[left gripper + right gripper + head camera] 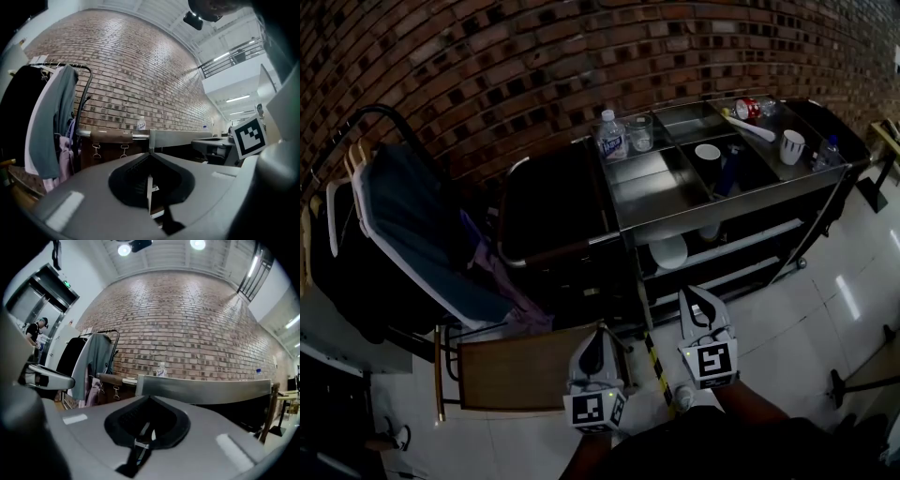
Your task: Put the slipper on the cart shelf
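No slipper can be told for certain in any view. A pale rounded thing [669, 251] lies on the middle shelf of the steel cart [712, 208]; what it is cannot be told. My left gripper [598, 334] hangs low in front of the cart's dark bag side, jaws together with nothing in them; the left gripper view shows its tips [149, 155] meeting. My right gripper [695, 293] is beside it, nearer the shelves, also shut and empty, its tips [149, 397] closed in the right gripper view.
The cart top holds a water bottle [612, 137], a glass jar [640, 132], a cup [707, 153], a mug [791, 146] and a red can [748, 108]. A clothes rack with a grey-blue garment [422, 234] stands left. A brown panel [520, 377] lies low in front. A brick wall [534, 66] stands behind.
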The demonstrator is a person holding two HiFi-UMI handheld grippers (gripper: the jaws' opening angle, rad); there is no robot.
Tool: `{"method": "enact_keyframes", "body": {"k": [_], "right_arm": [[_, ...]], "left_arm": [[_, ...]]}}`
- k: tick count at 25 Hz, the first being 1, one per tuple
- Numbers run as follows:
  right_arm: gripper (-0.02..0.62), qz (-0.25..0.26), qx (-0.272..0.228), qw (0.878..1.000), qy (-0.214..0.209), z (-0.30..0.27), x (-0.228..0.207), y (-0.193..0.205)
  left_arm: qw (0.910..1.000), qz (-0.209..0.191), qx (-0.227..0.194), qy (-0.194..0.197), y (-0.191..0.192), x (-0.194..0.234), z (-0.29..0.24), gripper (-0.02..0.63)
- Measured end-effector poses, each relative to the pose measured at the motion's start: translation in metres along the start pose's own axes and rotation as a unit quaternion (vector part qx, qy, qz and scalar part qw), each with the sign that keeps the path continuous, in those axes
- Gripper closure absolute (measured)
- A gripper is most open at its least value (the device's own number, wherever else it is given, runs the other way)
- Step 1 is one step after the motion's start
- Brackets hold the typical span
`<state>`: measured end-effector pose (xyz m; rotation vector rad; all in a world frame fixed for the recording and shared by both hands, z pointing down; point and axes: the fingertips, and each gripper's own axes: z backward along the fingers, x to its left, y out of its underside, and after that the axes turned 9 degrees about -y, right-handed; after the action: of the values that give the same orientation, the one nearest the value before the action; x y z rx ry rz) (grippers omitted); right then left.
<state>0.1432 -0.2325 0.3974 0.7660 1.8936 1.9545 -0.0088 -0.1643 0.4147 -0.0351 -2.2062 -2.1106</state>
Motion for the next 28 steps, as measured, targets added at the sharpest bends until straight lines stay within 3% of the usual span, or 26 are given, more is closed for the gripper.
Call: {"method": "enact_keyframes", "body": {"k": [5, 11, 20, 28], "right_arm": [[0.594, -0.041, 0.014, 0.999, 0.007, 0.017, 0.019, 0.014], [0.594, -0.022, 0.016, 1.000, 0.004, 0.018, 0.030, 0.004], [0.594, 0.013, 0.007, 1.000, -0.016, 0.011, 0.045, -0.012], [0.594, 0.017, 0.011, 1.000, -0.023, 0.011, 0.048, -0.008]], "left_arm": [[0.9999, -0.006, 0.013, 0.006, -0.013, 0.002, 0.009, 0.589], [0.9996, -0.023, -0.007, 0.012, -0.017, 0.007, 0.011, 0.589], [0.9996, -0.010, -0.010, -0.026, -0.018, 0.040, 0.011, 0.589], [0.9997, -0.016, -0.008, -0.017, -0.012, 0.031, 0.010, 0.589]]}}
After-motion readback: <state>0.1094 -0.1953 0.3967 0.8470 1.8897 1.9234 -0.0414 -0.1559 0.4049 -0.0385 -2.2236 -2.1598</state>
